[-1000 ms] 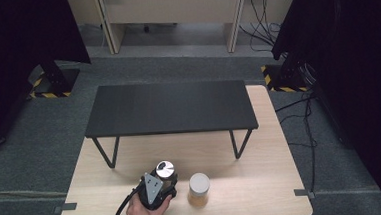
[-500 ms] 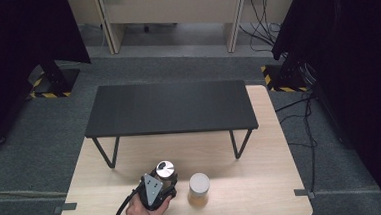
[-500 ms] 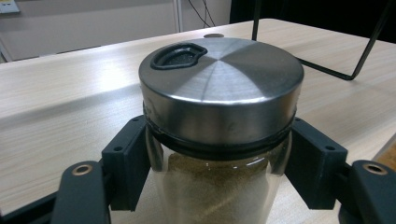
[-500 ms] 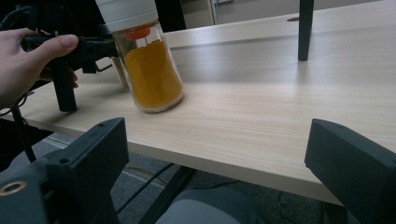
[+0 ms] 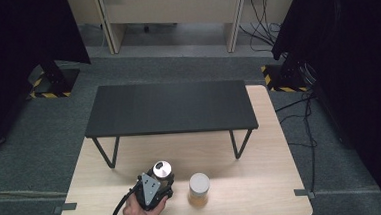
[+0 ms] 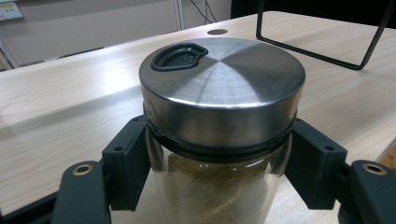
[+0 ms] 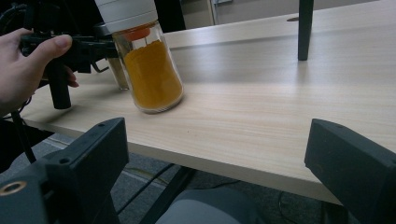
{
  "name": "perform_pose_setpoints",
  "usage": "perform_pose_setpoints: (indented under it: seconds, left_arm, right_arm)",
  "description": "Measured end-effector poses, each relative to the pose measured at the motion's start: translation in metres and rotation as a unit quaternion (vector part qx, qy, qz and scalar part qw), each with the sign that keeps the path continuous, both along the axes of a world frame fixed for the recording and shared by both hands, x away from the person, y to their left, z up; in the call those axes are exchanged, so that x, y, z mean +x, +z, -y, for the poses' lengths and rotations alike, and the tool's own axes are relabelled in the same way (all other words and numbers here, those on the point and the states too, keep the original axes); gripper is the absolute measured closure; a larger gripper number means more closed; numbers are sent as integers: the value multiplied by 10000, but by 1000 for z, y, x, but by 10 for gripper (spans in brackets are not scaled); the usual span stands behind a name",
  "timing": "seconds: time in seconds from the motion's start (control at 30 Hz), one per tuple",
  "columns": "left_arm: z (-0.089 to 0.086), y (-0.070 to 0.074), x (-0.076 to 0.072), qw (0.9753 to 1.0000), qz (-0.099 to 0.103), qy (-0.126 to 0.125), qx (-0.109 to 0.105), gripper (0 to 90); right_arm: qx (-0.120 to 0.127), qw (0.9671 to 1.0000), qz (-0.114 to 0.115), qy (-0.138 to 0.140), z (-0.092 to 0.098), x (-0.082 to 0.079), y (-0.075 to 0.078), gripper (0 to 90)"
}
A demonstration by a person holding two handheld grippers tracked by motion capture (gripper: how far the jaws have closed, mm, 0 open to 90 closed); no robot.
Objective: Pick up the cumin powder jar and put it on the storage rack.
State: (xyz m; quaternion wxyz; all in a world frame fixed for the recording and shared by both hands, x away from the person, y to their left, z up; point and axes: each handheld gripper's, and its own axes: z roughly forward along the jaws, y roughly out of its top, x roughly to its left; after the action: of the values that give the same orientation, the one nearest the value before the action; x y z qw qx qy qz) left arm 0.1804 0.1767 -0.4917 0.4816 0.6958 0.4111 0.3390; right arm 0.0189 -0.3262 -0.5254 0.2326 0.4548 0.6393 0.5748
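Observation:
A glass spice jar with a brushed steel lid stands near the front of the wooden table; it holds brownish powder. My left gripper, held by a hand, has its two black jaws pressed on the jar's glass sides just under the lid. To its right stands a second jar with a white lid, full of orange powder. My right gripper is open and wide, low in front of the table's edge, with nothing between its jaws.
A low black metal shelf on thin legs spans the back of the table, with free room beneath it. Grey carpet surrounds the table; desks, cables and dark curtains stand beyond.

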Motion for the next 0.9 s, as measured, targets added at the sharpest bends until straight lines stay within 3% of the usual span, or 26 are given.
perform_pose_setpoints:
  seconds: [0.13,0.3,0.37,0.47,0.63,0.9]
  left_arm:
    - [-6,3,-2,9999,-28,-61,-75,305]
    - [-15,6,-6,9992,81,-112,-366,306]
    - [-17,12,-9,9990,154,-121,-404,306]
    - [-27,22,-12,9977,169,-148,-645,306]
    - [-38,38,-20,9957,386,-53,-841,305]
    - [-48,57,-29,9954,612,-4,-735,305]
  right_arm:
    - [11,10000,-5,4,0,0,0,65]
    - [9,10000,5,9,-1,0,0,65]
    - [3,10000,10,8,-1,0,0,66]
    - [2,10000,7,11,-1,0,0,65]
    - [-6,10000,19,24,-2,0,0,66]
    - [-7,10000,14,12,-2,0,1,66]
